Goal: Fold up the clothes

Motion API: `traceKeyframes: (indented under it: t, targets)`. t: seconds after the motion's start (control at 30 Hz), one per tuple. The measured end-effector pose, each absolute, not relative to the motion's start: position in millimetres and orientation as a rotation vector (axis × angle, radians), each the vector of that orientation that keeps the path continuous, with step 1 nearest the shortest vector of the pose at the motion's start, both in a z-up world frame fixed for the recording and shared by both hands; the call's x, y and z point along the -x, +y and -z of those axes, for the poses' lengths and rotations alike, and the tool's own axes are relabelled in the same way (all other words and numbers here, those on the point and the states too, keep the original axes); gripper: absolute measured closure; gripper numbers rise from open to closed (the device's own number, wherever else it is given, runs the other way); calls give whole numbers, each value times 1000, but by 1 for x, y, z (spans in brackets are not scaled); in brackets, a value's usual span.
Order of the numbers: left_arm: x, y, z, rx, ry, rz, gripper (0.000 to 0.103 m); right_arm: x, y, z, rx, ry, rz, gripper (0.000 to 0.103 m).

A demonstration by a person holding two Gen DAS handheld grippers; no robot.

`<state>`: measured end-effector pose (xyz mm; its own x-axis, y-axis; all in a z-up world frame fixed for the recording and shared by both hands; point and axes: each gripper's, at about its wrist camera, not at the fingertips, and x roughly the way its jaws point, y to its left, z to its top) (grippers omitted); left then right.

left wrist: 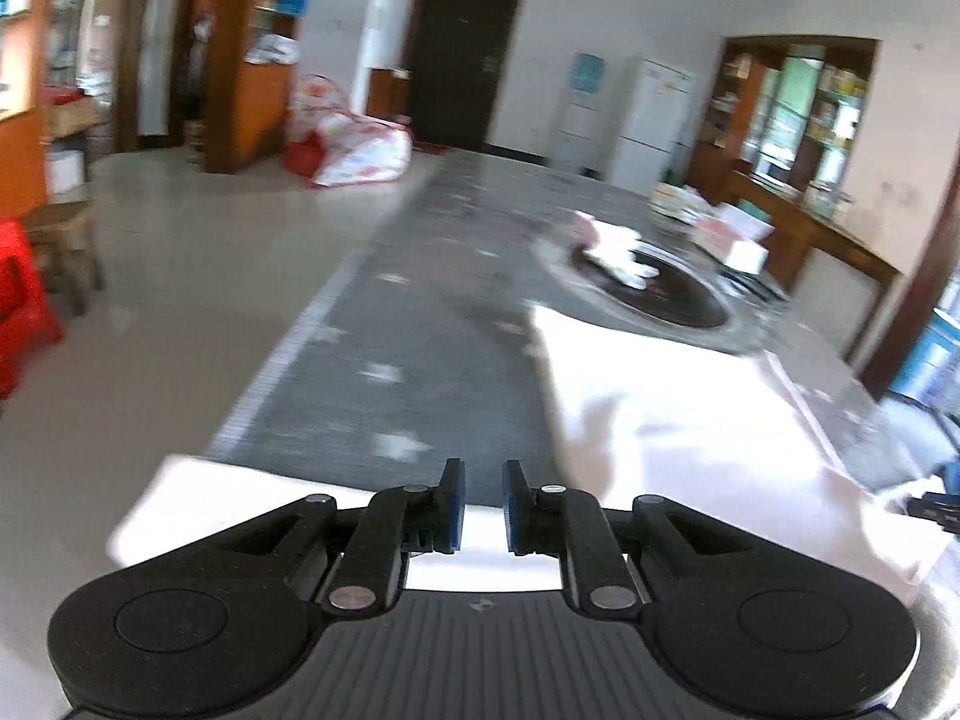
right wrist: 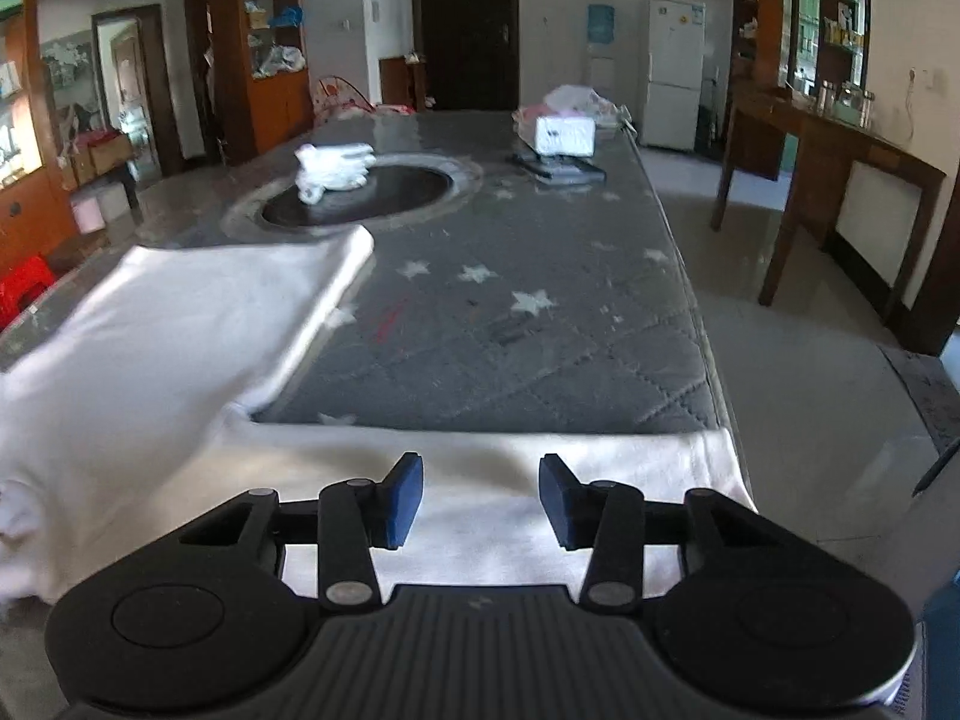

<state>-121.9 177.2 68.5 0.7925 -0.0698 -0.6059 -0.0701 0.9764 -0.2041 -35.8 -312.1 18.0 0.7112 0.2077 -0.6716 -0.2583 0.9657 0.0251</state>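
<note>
A white garment (right wrist: 198,324) lies spread on the grey star-patterned desk (right wrist: 510,324), filling the lower left and bottom of the right wrist frame. One panel is folded over toward the upper left. A flat strip (right wrist: 480,468) runs along the near edge. The cloth is plain, soft and lightly creased.

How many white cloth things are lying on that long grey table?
2. A large white garment is spread at the near end, under both claws. A small bundle of white cloth sits farther back on the dark round patch. More may be hidden among the far clutter.
</note>
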Motion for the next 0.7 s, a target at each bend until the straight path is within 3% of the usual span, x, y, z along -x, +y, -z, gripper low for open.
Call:
traceKeyframes:
  t: [0.33, 0.7]
  targets:
    - [86, 115, -42, 181, 706, 175, 89, 52, -329, -23, 56, 725, -206, 57]
    - [77, 121, -31, 232, 741, 164, 88, 64, -331, -20, 33, 722, -195, 52]
